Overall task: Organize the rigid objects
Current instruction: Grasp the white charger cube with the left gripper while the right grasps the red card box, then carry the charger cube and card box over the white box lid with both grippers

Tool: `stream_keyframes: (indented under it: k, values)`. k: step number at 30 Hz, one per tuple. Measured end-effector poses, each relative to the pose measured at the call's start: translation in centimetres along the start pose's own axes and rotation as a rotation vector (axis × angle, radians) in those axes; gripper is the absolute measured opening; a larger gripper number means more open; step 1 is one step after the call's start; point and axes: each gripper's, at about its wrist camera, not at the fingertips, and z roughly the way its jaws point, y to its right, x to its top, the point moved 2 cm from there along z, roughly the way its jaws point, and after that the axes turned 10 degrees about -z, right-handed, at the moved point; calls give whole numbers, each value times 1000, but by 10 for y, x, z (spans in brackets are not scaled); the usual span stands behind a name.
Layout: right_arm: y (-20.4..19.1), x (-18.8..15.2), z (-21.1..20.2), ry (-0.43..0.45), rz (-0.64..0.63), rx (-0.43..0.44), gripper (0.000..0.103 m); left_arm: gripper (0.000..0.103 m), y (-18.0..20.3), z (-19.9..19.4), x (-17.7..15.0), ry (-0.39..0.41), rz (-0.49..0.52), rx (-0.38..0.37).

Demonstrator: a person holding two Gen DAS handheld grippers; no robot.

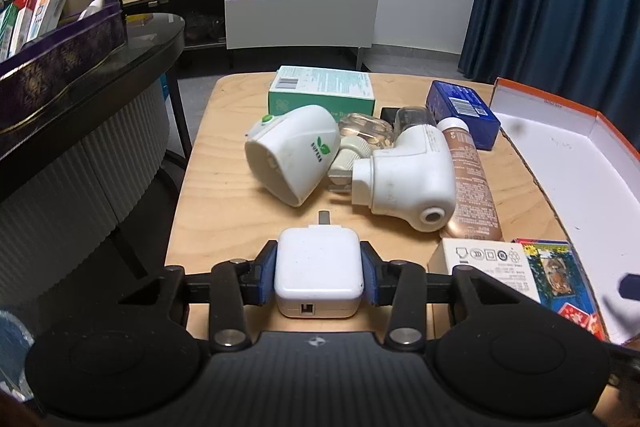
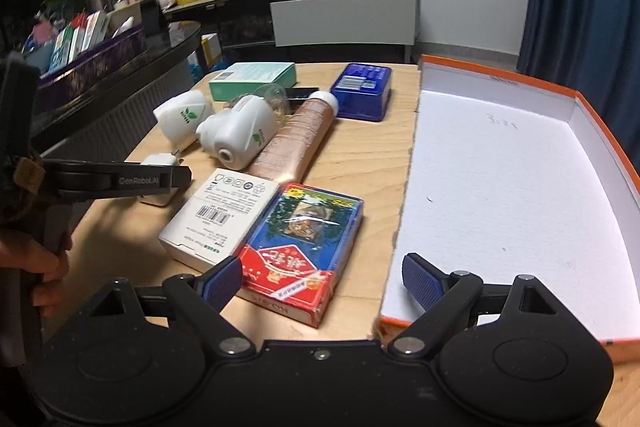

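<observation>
A: Left tongs (image 1: 319, 271) — state?

B: Clamped on the white charger (image 1: 319, 269), blue pads squeezing its two flat sides, USB port facing the camera, prong pointing away. Side grip makes sense: flat parallel faces, no slip. It sits at the near left part of the bench (image 1: 224, 187); can't tell if it's lifted or touching the wood.

A: Right tongs (image 2: 322, 277)?

B: Apart, holding nothing. They hover over the near edge of the card box (image 2: 296, 247) and the seam where the orange-rimmed tray (image 2: 592, 115) starts. My guess: waiting its turn beside the tray, since that's likely where everything goes.

A: Tray contents?

B: Nothing in it that I can see. So task looks barely started.

A: Counts, quick.

B: Chargers: one. White plug-in vaporizers (image 1: 290, 155) with leaf logo: two, lying on their sides, touching each other mid-bench. Copper tube (image 2: 294, 141): one, lying flat, just beside the second vaporizer. Blue case (image 2: 364, 93): one, far side near the tray. Green carton (image 2: 254, 77): one, far edge. White carton (image 2: 218, 219): one, touching the card box. Card box: one.

A: Anything unclear?

B: Clear glass bits and something dark behind the vaporizers, count not readable.
</observation>
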Motion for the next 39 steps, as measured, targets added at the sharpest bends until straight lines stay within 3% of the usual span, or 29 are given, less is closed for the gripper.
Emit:
stream_keyframes:
  k: [6,9,15,18,19,33,39]
  values:
    - [-1,16,21,-18,8,-12,102,42,-7,-13,-4,17,-39,-18]
    - [-7,24,37,-75,9,20,102,42,-11,-18,-4,28,-59,-20]
    - [-13,20,44,-85,2,-14,101,42,-18,-28,-6,47,-82,-24]
    - [-4,22,37,-58,38,6,74,42,-16,-34,-6,60,-86,-29]
    - [-2,23,35,-53,43,12,72,42,-15,-36,-5,64,-88,-37]
    - [67,47,-28,143,163,40,71,42,52,-59,22,92,-26,-167]
    - [118,69,-60,210,165,-72,71,42,107,-61,48,95,47,-244]
